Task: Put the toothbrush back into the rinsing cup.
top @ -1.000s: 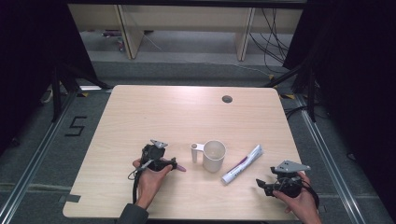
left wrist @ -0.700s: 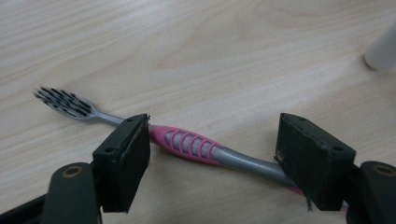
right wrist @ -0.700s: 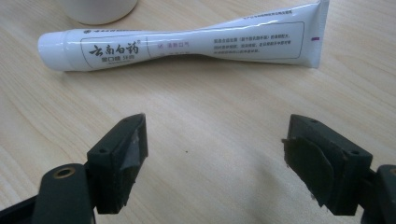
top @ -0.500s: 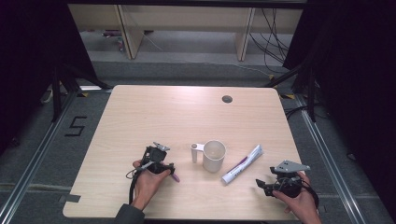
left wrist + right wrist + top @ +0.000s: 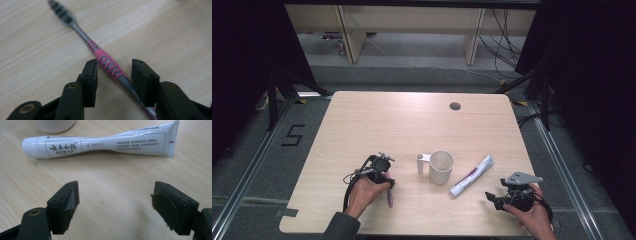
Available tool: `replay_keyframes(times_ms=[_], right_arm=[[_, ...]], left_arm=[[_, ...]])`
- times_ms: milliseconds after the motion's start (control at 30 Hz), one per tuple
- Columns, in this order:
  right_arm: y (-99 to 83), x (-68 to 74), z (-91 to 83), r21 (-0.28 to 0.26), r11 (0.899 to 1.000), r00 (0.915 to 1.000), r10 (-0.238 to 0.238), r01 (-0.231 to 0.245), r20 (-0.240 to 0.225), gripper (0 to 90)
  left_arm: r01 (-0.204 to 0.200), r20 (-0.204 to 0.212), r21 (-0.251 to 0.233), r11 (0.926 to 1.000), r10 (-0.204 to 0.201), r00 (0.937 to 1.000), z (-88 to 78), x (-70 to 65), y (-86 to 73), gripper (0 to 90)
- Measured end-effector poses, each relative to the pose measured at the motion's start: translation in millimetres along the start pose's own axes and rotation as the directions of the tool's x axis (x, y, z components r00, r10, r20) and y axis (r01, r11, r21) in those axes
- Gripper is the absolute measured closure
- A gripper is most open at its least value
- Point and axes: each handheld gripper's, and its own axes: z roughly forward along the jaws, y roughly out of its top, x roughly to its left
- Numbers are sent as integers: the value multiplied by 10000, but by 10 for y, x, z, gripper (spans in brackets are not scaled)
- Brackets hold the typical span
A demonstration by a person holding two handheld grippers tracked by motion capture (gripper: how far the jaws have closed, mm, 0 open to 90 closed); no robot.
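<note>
We see the left gripper [image 5: 113, 72] low over the wooden table [image 5: 412, 125], its jaws parted on either side of a pink and grey toothbrush [image 5: 105, 61] that lies flat on the wood; one pad is just beside the handle, and we cannot tell whether it touches. The right gripper [image 5: 115, 205] hangs spread wide and empty near a white toothpaste tube [image 5: 100, 143] lying on the table. From the high view, a white mug [image 5: 441, 166] stands between the toothbrush and the tube.
</note>
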Motion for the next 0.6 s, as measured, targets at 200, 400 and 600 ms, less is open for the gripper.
replay_keyframes(times_ms=[200, 400, 600], right_arm=[[6, -24, 16, -152, 9991, 9992, -391, 390, -65, 226], [4, 10, 12, -11, 10000, 10000, -44, 44, -49, 226], [7, 13, 17, 15, 10000, 9999, -32, 32, -105, 226]], left_arm=[[-507, 384, 656, 9966, 482, 9981, -31, -9, 34, 715], [-1126, 457, 1312, 9849, 1075, 9932, -36, 15, 79, 789], [-1542, 480, 1805, 9714, 1479, 9878, -14, -17, 145, 818]])
